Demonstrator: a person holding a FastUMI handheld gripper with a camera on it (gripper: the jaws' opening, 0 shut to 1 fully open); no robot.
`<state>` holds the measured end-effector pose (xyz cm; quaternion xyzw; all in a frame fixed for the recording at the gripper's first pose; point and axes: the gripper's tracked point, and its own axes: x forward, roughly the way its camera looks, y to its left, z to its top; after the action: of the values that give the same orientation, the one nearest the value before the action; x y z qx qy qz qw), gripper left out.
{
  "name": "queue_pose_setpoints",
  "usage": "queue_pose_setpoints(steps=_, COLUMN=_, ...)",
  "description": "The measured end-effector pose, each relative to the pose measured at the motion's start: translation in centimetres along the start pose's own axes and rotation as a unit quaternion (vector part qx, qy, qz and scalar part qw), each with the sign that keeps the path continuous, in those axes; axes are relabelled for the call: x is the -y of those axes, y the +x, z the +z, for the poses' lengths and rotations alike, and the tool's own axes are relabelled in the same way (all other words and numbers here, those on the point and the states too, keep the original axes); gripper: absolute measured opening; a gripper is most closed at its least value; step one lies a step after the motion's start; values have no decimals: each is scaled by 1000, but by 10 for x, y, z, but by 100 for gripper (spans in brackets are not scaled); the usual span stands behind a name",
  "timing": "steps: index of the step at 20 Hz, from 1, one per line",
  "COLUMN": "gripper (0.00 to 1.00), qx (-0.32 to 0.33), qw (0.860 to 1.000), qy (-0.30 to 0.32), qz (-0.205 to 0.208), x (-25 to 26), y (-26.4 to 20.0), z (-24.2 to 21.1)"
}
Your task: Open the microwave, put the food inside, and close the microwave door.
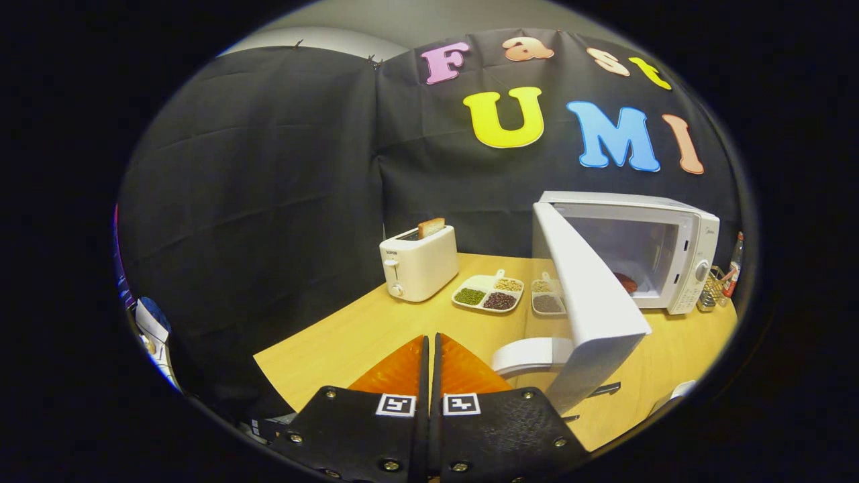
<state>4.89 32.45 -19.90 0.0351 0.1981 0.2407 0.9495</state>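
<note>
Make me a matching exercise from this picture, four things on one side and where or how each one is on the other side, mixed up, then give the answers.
Things:
1. microwave door
2. slice of bread
3. red food
4. tool

States:
A. inside the microwave
B. standing in the toaster
C. swung open
D. fingers together, holding nothing

Pairs: 1-C, 2-B, 3-A, 4-D
</note>
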Motion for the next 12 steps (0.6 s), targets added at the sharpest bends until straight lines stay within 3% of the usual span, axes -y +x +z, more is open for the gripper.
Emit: queue_pose_setpoints(steps=12, gripper=1, qx=-1, qw=996, qy=31, qz=-78, x=118, y=-18, z=12)
